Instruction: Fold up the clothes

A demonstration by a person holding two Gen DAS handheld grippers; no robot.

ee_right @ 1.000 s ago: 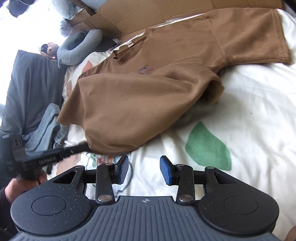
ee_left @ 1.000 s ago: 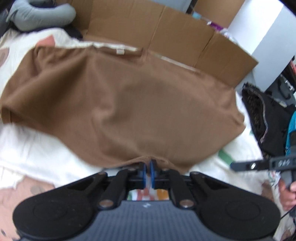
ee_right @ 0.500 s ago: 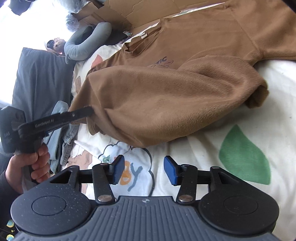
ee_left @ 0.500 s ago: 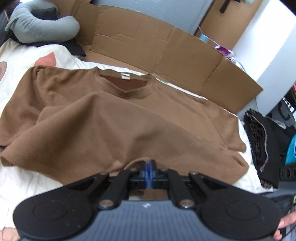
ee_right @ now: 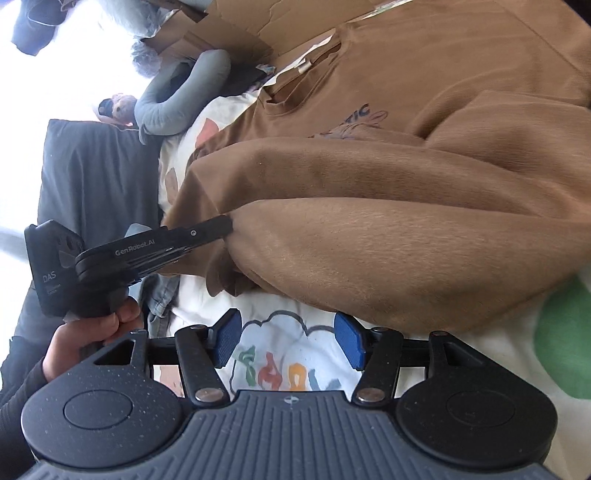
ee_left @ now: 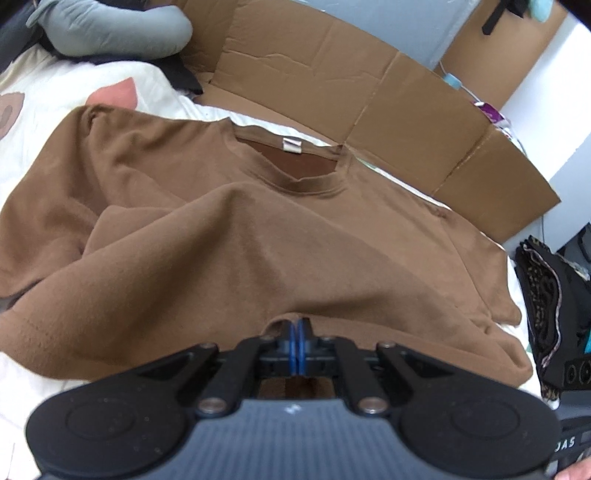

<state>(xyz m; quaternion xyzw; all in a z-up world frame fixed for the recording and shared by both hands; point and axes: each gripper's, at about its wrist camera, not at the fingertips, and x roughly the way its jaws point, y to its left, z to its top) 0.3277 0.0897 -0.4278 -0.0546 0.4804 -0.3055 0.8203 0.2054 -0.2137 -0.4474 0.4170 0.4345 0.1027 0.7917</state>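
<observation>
Left wrist view, listed left to right. Pillow: grey, tubular, soft, lying at the head of the bed. Sheet: white, printed, slightly rumpled, carrying everything. Shirt: brown, matte, thick fleecy knit with a ribbed neckband and white label, lying spread on the sheet, collar toward the cardboard. Its lower part is being lifted and carried up over the chest, so one fold is looking partly made; the sleeves are lying out flat to both sides, and any further folds are yet to be made. Left gripper: blue pads pressed together on the shirt's hem, cloth bulging up over them. Dark garment pile: patterned, trimmed, sitting at the right bed edge.

Right wrist view. Left gripper showing side-on, biting the hem; the fold rolling thick and rounded. Right gripper: jaws standing wide apart, holding nothing, hovering over the sheet just below the shirt, possibly not touching it.
</observation>
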